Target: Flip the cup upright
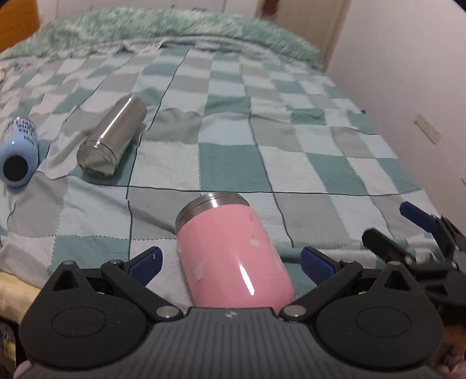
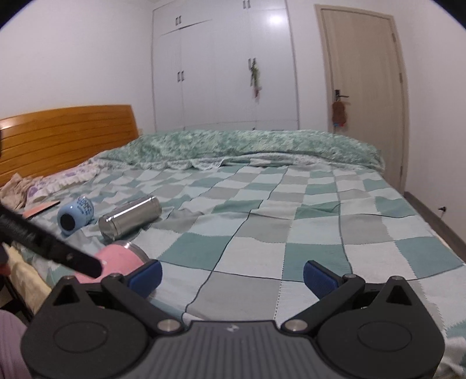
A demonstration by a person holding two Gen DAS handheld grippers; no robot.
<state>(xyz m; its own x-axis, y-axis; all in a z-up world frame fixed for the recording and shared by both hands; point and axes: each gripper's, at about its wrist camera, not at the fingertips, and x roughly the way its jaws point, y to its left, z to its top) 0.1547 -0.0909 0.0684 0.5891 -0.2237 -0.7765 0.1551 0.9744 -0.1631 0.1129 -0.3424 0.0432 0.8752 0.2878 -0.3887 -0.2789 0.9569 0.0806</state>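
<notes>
We have the left gripper (image 1: 230,262) spread wide w/ the pink steel-rimmed cup (image 1: 233,250) lying on its side between the blue pads, lower centre of the left wrist view. Neither pad touches it yet, as far as we can tell. Its metal rim end points away from us toward mid-frame; we judge the jaws straddle the body so a squeeze can grip it across the width before tipping it up. The cup's near end is cut off by the gripper body, so we can't see whether that's the base or how it sits on the checked teal-and-grey bedspread (image 1: 291,151).

The right gripper (image 2: 233,277) is also wide open, holding nothing, over bare bedspread at lower centre of the right wrist view; prob. parked there to stay clear. From that view only a pink sliver of the cup shows at lower left, mostly behind a black finger of the other tool.

Two more lie on their sides at left: a plain stainless steel cylinder flask (image 1: 113,137) and a pale blue printed mug (image 1: 19,151), the mug clipped by the frame edge, print unreadable. Upper part of the left wrist view is blurred, so the green quilt (image 1: 174,26) lacks detail.
</notes>
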